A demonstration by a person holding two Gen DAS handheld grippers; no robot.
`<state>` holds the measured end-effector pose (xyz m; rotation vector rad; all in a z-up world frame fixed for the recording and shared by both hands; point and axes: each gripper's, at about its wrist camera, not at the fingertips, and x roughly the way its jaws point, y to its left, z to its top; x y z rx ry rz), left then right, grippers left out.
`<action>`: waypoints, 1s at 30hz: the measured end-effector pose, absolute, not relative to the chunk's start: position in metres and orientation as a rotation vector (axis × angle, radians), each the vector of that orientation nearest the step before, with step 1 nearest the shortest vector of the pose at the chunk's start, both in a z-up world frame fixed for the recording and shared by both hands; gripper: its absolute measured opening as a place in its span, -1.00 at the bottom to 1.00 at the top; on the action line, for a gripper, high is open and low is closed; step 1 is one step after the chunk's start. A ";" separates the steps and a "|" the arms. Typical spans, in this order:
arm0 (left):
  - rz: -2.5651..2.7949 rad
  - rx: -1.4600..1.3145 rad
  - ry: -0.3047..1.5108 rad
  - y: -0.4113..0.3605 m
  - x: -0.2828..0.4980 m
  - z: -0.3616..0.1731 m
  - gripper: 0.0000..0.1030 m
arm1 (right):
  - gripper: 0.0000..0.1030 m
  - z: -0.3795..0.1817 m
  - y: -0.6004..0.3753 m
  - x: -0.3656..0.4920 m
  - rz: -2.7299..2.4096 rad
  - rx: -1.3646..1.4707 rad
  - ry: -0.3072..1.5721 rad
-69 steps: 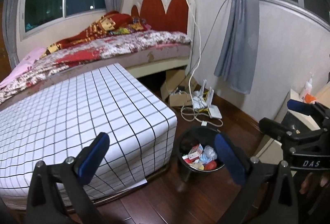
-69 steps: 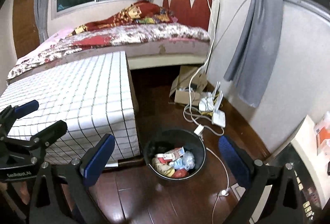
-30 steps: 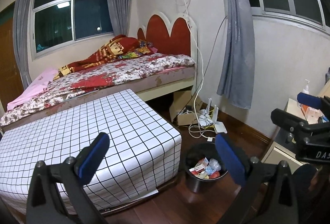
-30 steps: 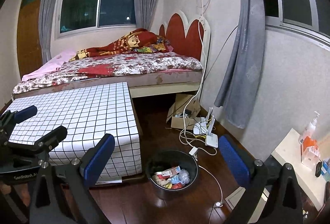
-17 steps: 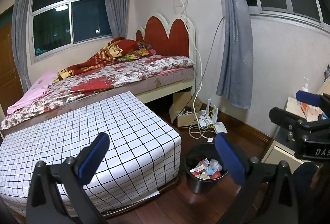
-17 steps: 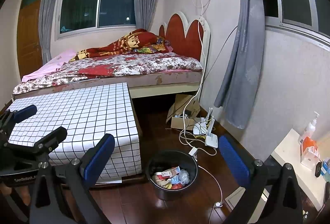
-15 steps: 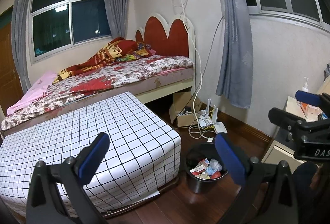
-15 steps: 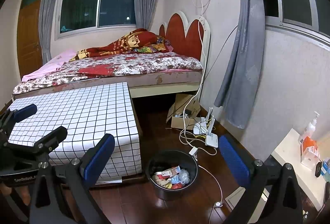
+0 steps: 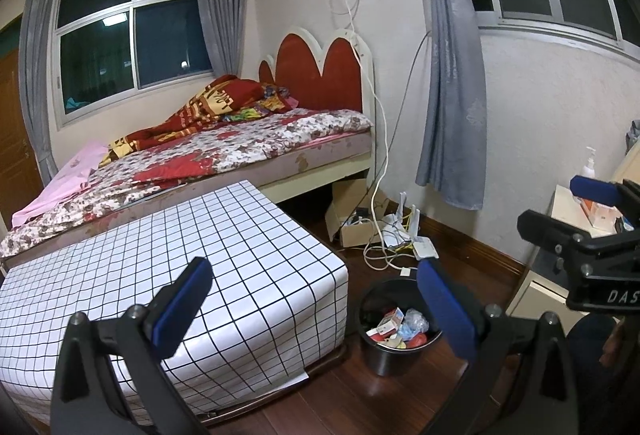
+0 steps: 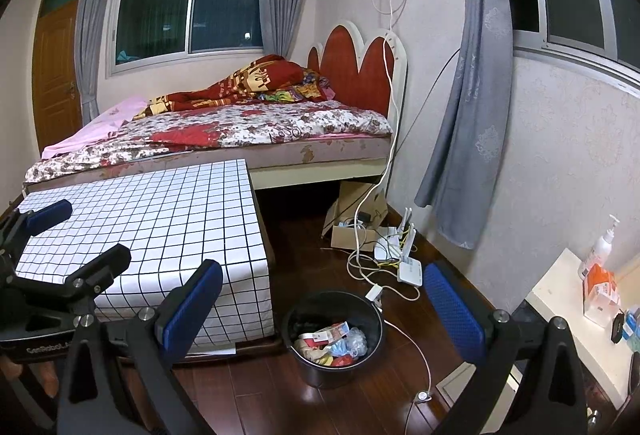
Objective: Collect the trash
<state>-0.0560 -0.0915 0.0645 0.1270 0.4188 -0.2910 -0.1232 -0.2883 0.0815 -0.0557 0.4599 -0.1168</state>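
Bedroom scene, viewed along the fingers of both grippers. The left gripper [image 9: 312, 307] is held with its blue-padded fingers [image 9: 182, 305] spread wide apart and nothing between them; the right gripper [image 10: 322, 309] is likewise spread wide and empty. Each gripper appears at the edge of the other's view, the two side by side and apart.

Below and ahead of both grippers stands a black trash bin [image 10: 334, 339] on the dark wooden floor [image 10: 304, 403]. In the left wrist view the bin [image 9: 394, 331] lies just inside the right-hand finger; in the right wrist view it sits between the fingers, slightly left of centre. The bin holds trash [image 10: 332, 345]: small cartons, crumpled clear plastic and red scraps.

To the left of the bin, just beside it, is a low tabletop covered in white cloth with a black grid [image 10: 160, 219]. Beyond the tabletop lies a bed [image 10: 240, 131] with a red headboard. Ahead of the bin, cables and a white router [image 10: 408, 267] lie on the floor near a cardboard box [image 10: 352, 231]. At far right, a pale cabinet [image 10: 560, 299] carries a pump bottle [image 10: 600, 247].
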 end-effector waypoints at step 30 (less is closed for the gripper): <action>-0.319 0.127 0.404 -0.080 -0.053 0.065 0.99 | 0.98 0.075 -0.283 -0.127 -0.119 -0.062 0.468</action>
